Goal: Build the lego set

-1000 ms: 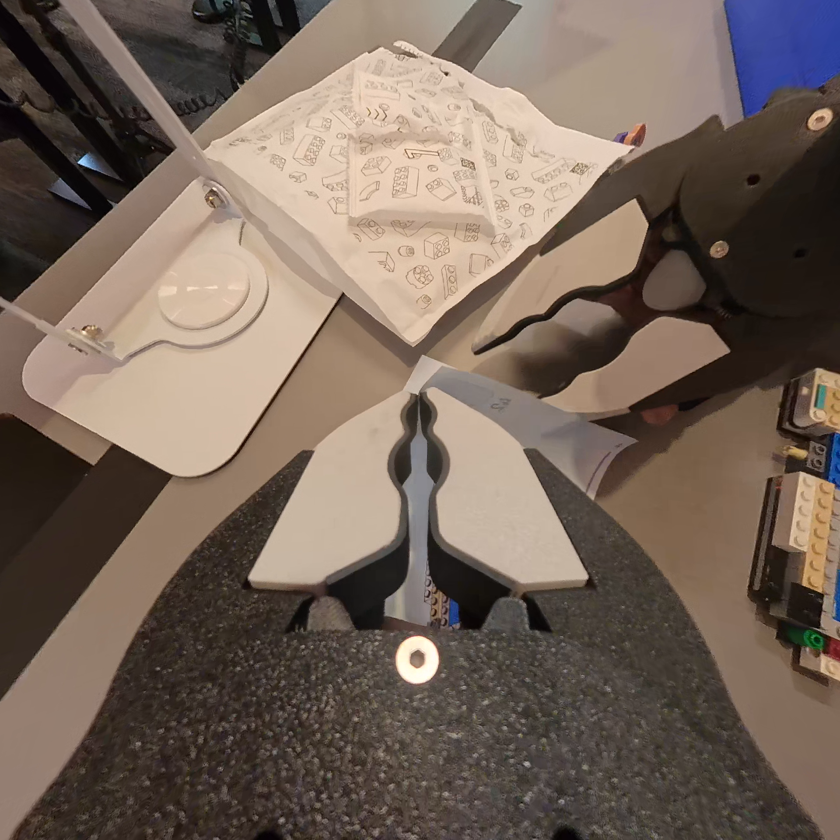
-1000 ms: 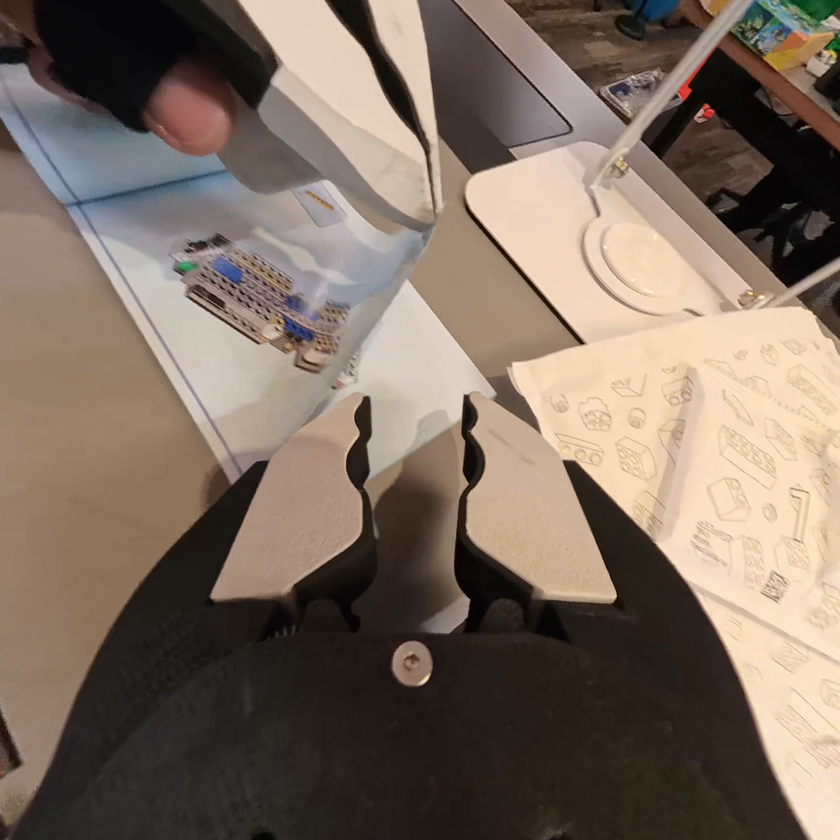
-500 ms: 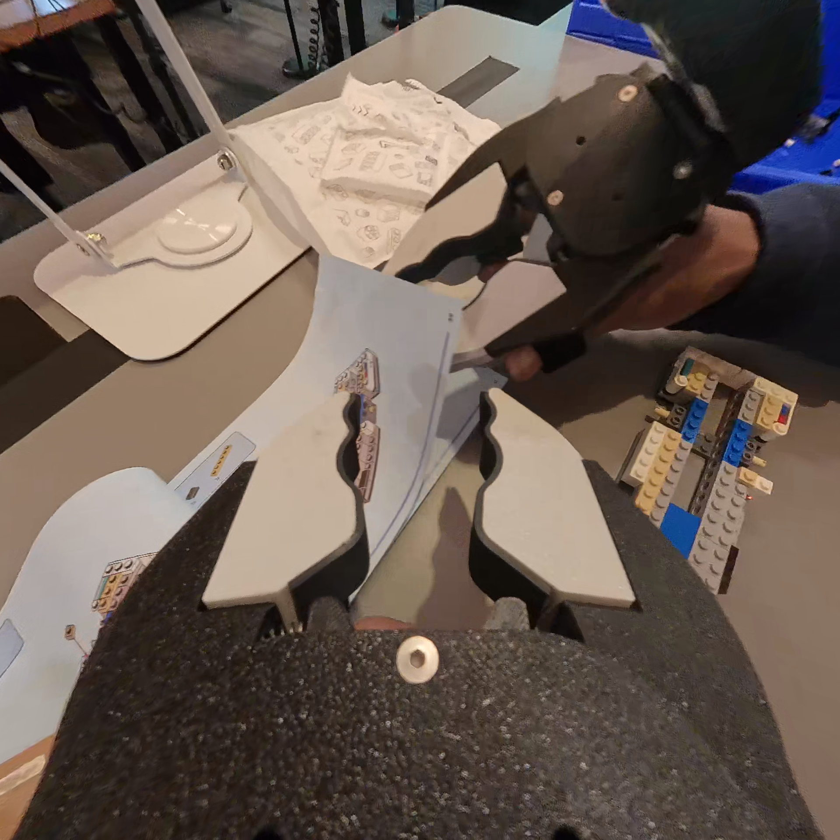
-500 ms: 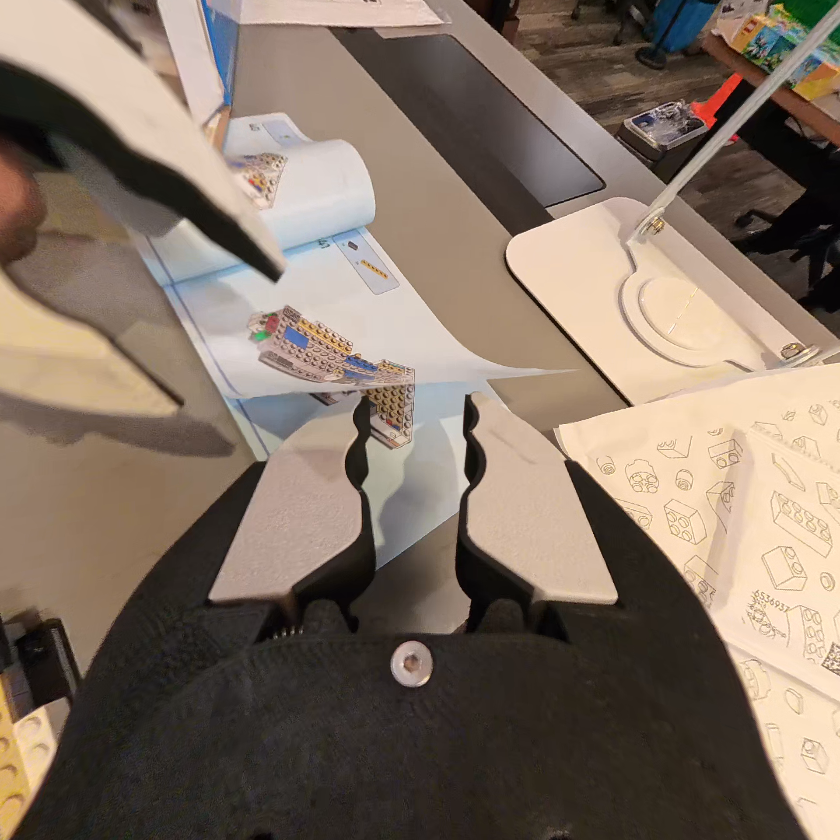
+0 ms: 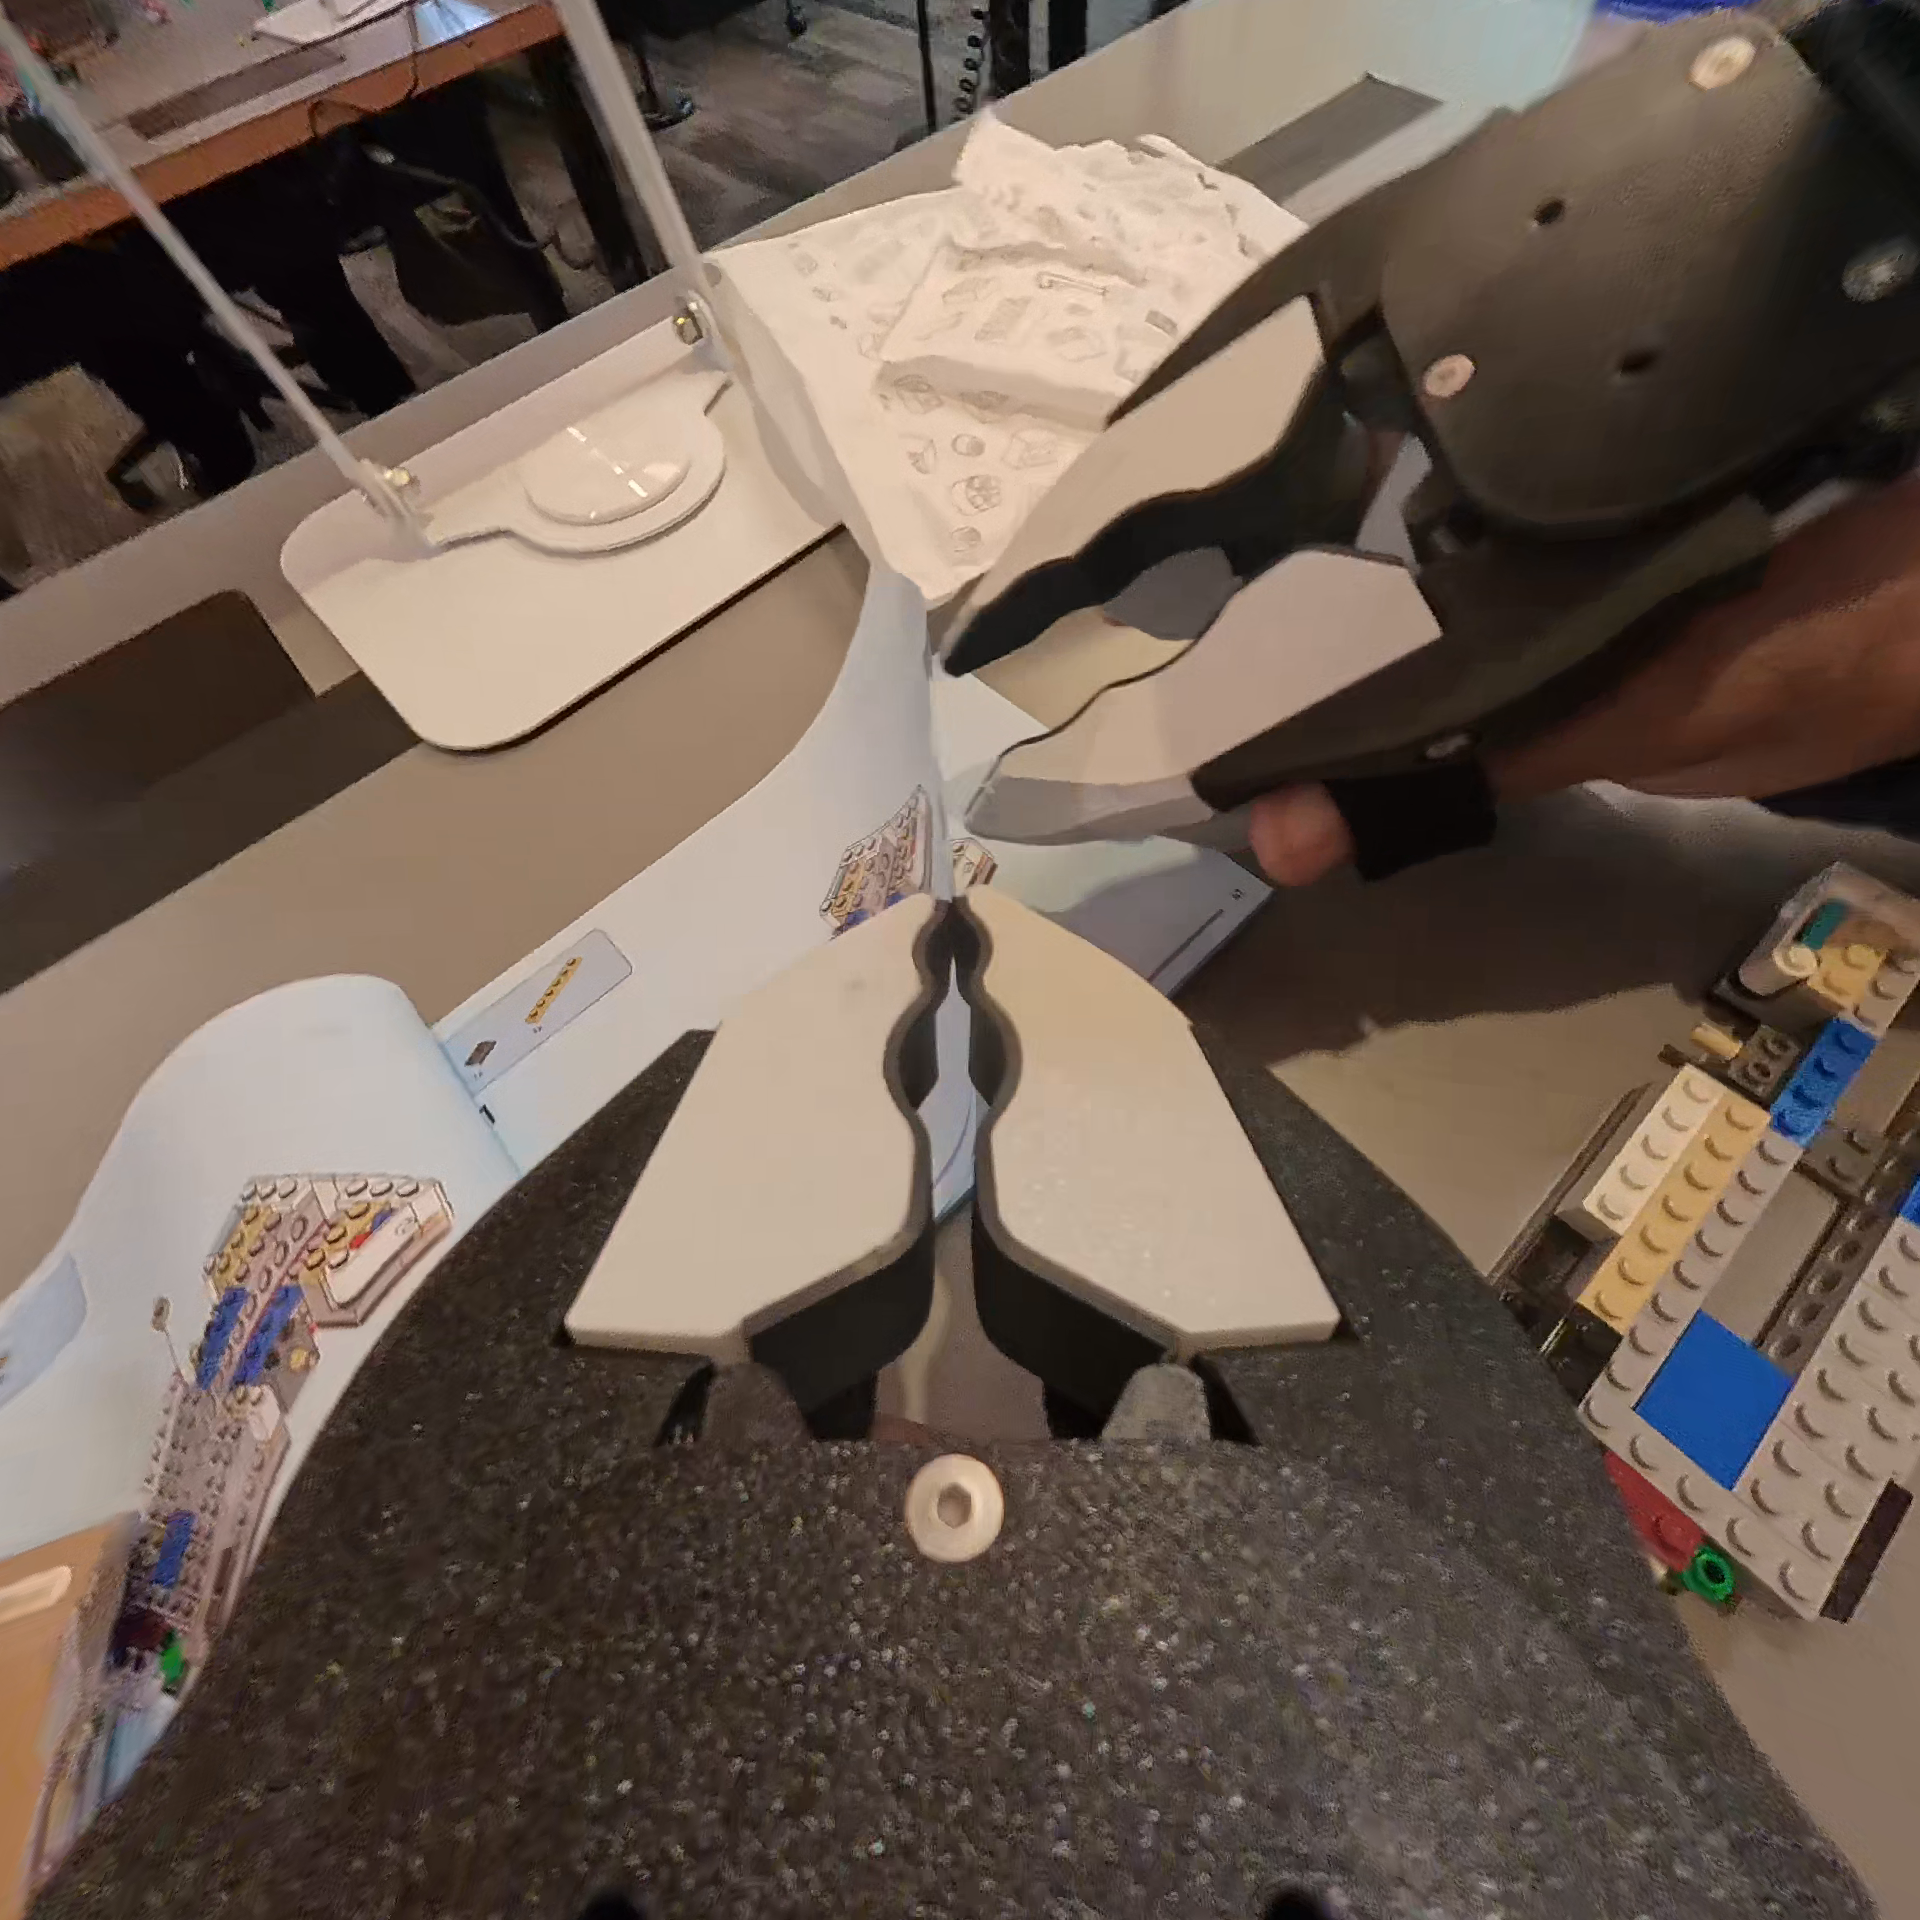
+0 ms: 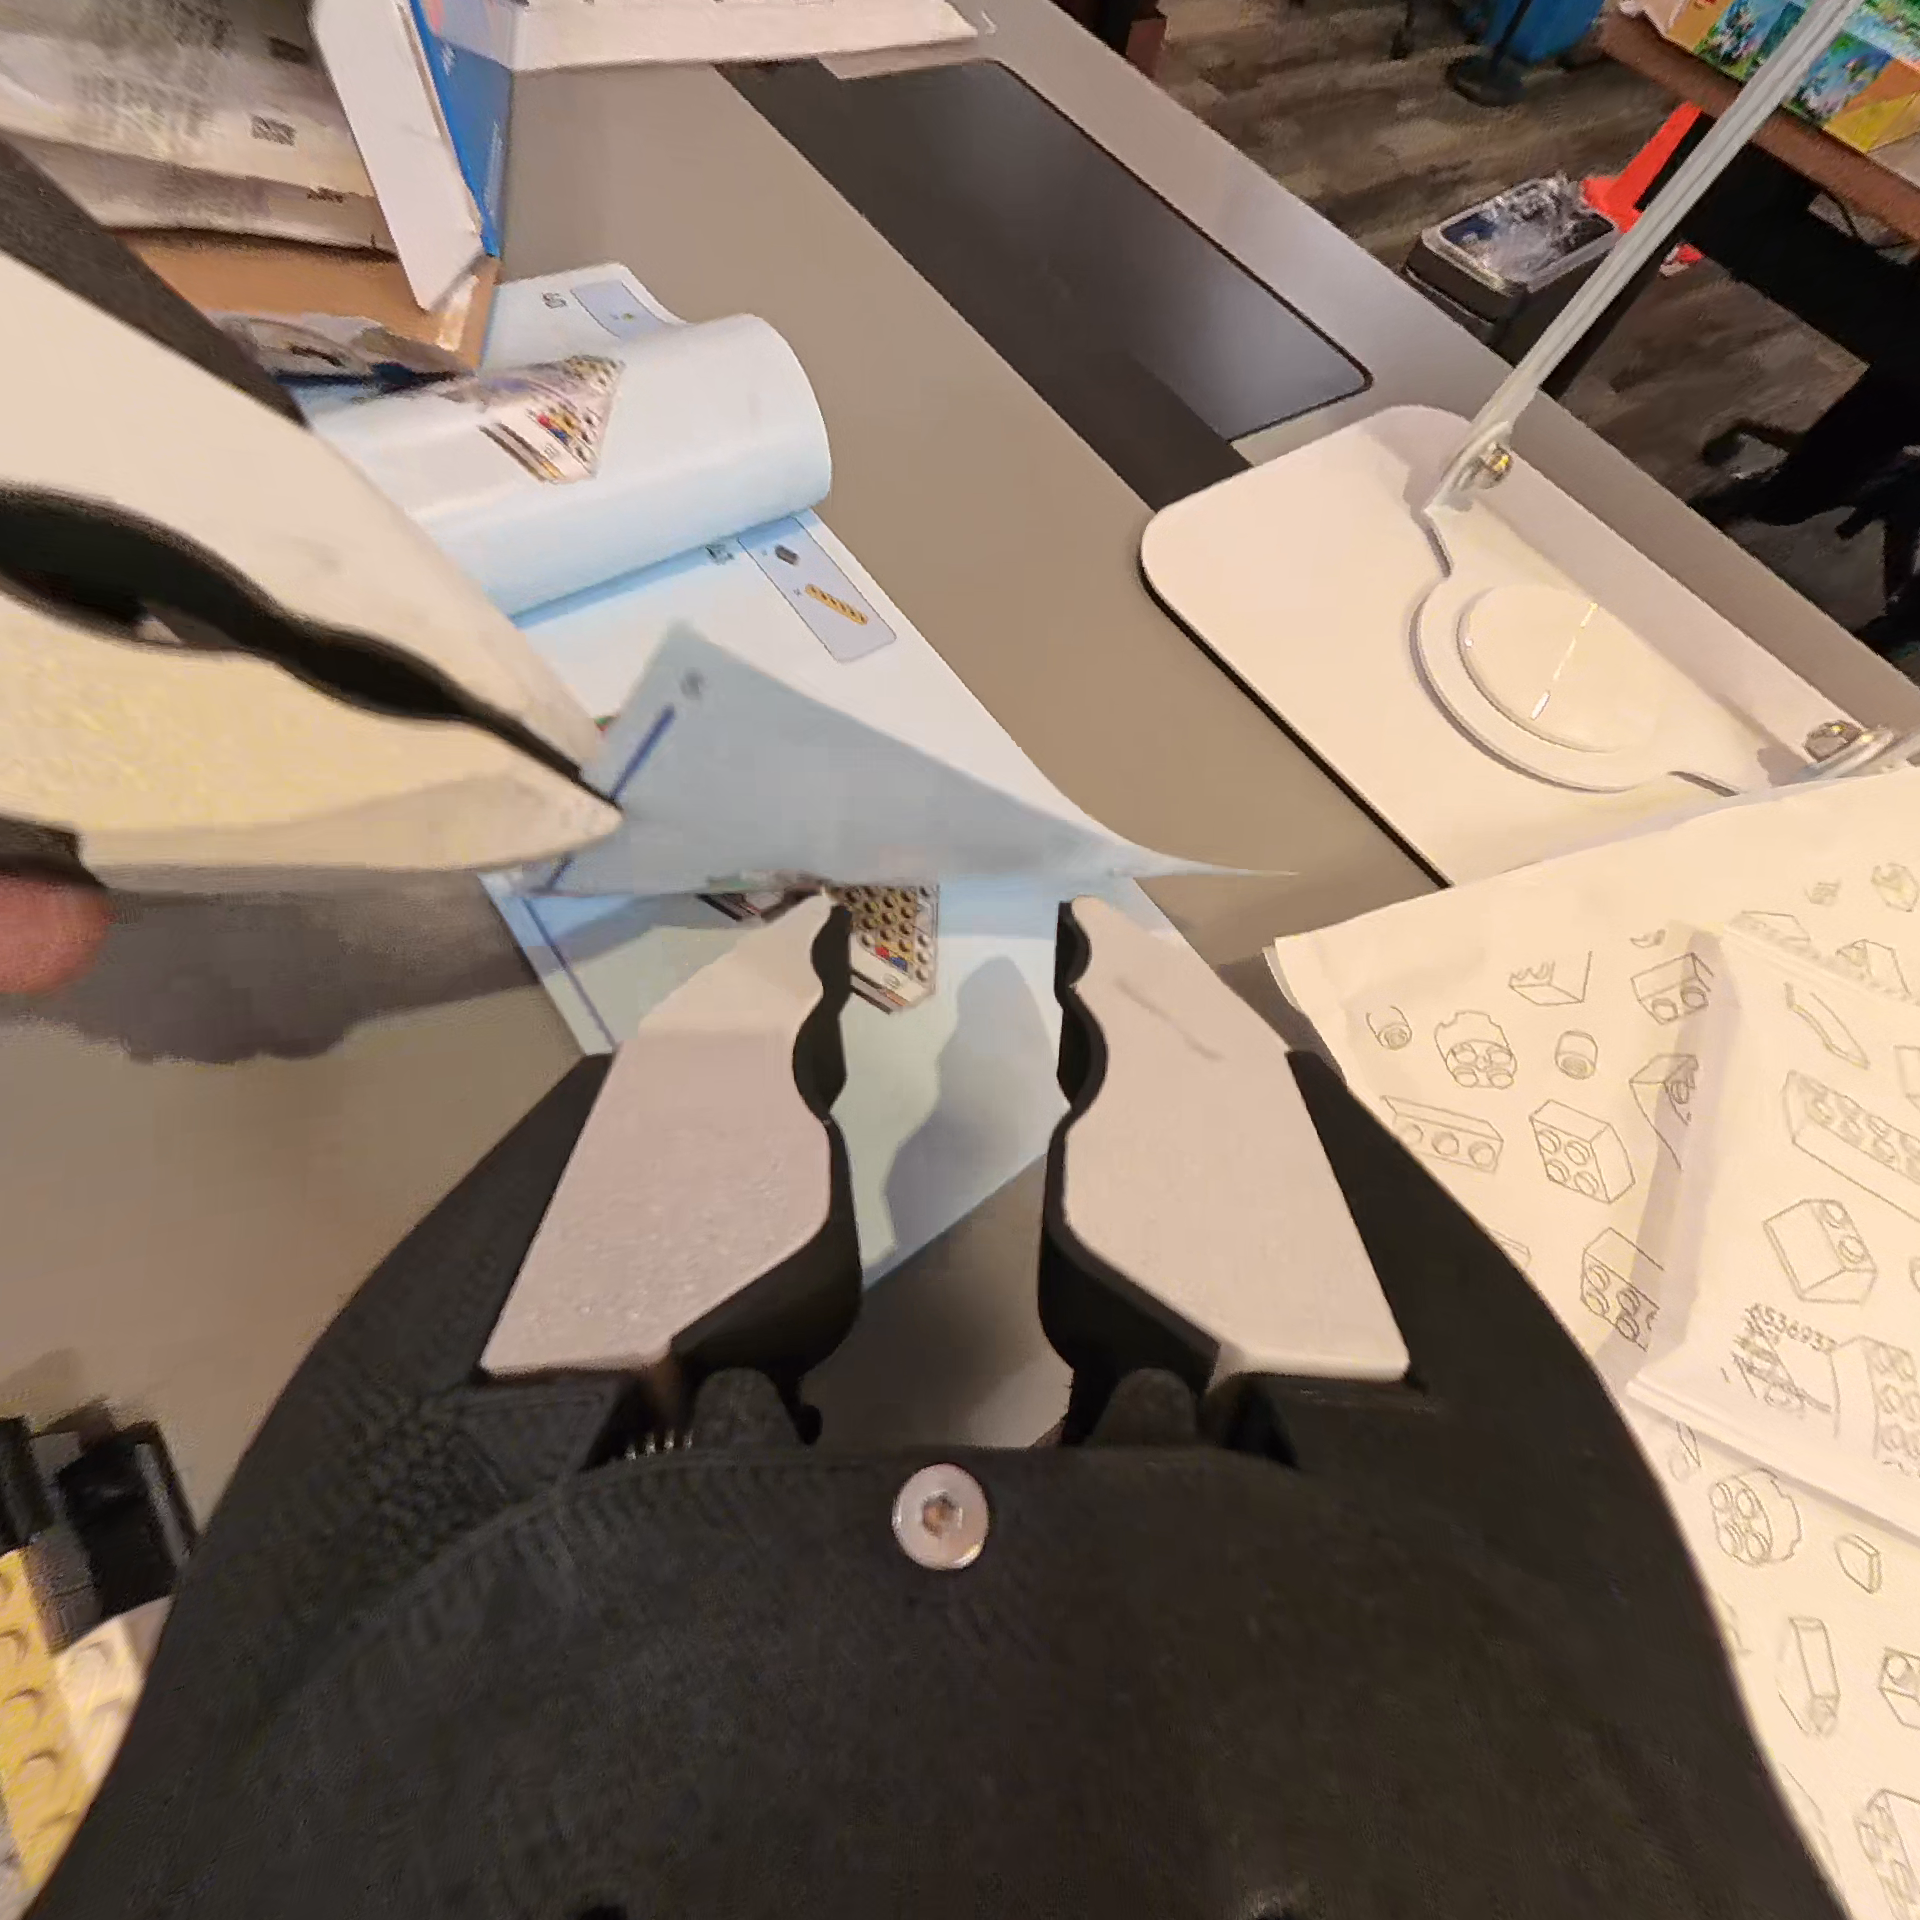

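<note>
Half a second back the left gripper (image 5: 948, 920) stood wide apart over the open booklet (image 5: 665, 935); its jaws have since come together on the raised pale blue page (image 5: 883, 748), which stands on edge between the two tips and curls up ahead of them. From the right wrist view that pinch shows plainly: the page (image 6: 831, 790) fans out from the left gripper's closed tips toward the lamp base.

The right gripper (image 6: 945, 914) has its jaws held apart with nothing between them, hovering above the lower sheet of the booklet, just under the lifted page's free edge. It may brush that edge, though the blur makes this hard to judge.

The booklet lies open on the grey surface (image 5: 520, 852), its far leaves rolled into a loose curl (image 6: 665, 436). Beside it sits a white lamp base (image 5: 540, 603) with thin rods rising from it. A white paper bag printed with brick outlines (image 6: 1662, 1143) lies to the right gripper's right. A part-built brick model (image 5: 1745, 1247) in grey, tan, white and blue rests on the surface near the right hand (image 5: 1621, 727).
</note>
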Available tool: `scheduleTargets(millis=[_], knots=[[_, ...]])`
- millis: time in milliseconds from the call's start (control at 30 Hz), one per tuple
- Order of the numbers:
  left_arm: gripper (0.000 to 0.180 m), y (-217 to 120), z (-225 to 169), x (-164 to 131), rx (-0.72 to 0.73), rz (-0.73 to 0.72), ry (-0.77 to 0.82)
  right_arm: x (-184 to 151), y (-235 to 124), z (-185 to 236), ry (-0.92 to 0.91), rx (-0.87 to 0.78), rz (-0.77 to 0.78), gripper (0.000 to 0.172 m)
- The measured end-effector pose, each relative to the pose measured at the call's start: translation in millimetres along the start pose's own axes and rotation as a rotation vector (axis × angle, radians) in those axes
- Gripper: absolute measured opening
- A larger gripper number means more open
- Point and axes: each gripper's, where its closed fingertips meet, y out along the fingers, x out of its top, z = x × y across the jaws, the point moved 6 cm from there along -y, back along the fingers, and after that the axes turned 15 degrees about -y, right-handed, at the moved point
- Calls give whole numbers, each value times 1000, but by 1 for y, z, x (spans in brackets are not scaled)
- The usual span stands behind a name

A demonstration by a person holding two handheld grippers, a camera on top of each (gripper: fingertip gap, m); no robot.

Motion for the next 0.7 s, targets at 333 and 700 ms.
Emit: scheduleTargets(millis=[333,700], knots=[[0,-21,17,-8,23,-107,-166,-13,0,4,-65,-88,54,37],[0,-32,36,-5,21,-173,-268,-13,-1,2,-41,-79,39,39]])
